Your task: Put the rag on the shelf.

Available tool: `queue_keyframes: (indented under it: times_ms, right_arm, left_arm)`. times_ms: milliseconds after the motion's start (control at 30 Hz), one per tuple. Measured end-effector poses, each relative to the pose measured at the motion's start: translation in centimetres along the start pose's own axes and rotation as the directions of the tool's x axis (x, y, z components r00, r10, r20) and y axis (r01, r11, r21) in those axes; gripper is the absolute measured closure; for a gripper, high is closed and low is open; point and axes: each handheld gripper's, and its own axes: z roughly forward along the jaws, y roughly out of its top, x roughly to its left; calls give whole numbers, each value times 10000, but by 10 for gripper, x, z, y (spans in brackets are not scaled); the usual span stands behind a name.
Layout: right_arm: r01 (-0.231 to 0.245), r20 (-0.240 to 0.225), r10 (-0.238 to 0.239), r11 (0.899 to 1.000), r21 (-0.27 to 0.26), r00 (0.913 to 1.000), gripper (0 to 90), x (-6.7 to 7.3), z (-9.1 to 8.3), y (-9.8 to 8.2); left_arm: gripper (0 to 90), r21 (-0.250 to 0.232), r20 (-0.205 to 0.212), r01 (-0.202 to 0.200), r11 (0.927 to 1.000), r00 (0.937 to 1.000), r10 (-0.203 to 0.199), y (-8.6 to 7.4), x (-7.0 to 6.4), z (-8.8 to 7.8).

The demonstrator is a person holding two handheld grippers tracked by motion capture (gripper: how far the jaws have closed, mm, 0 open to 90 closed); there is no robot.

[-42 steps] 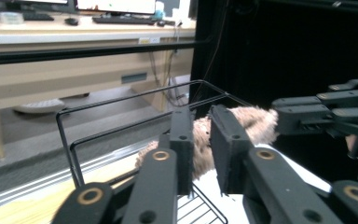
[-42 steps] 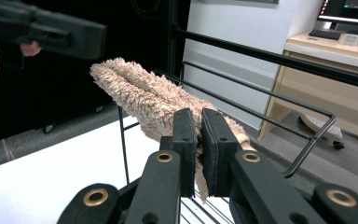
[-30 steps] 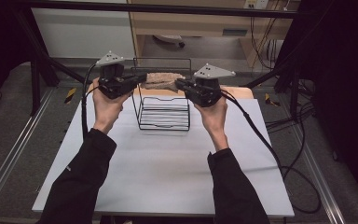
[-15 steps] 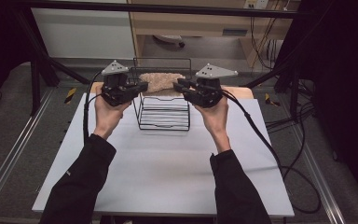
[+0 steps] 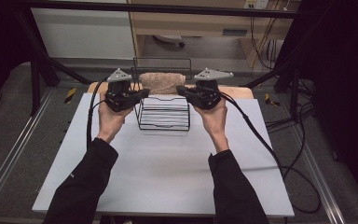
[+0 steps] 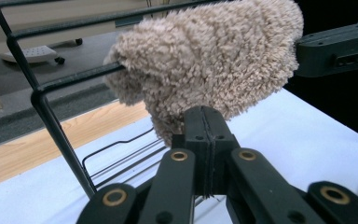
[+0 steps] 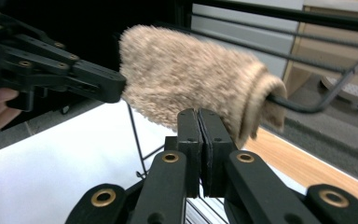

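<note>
The table (image 5: 158, 172) carries a white sheet w/ a strip of bare wood along its far edge. Your wire rack (image 5: 164, 114) stands on the sheet near the far edge, roughly mid-width. A tan fluffy cloth (image 5: 162, 82) hangs over the rack's top bar, at the back of the rack. Your left gripper (image 5: 142, 93) sits at the rack's left side, your right gripper (image 5: 182, 90) at its right, both pointing inward at the cloth ends. In the left gripper view its jaws are pressed flat together, just below the cloth (image 6: 205, 70). Can't tell if any pile is pinched. Right gripper's jaws have just been closing; in its own view they meet, nothing seen between, cloth (image 7: 191, 88) just behind the tips.
</note>
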Motion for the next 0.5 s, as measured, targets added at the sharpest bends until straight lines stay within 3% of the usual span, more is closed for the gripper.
queue_keyframes:
  times_ms: [267,500]
  right_arm:
    - [-90,212,91,9999,-74,9997,887,-8,11,-6]
    - [62,64,-61,9998,-165,10000,866,-3,4,-6]
  left_arm:
    - [893,-193,-183,185,9996,9997,-188,-3,4,10]
    - [884,-304,2,209,9993,9998,-209,-4,3,2]
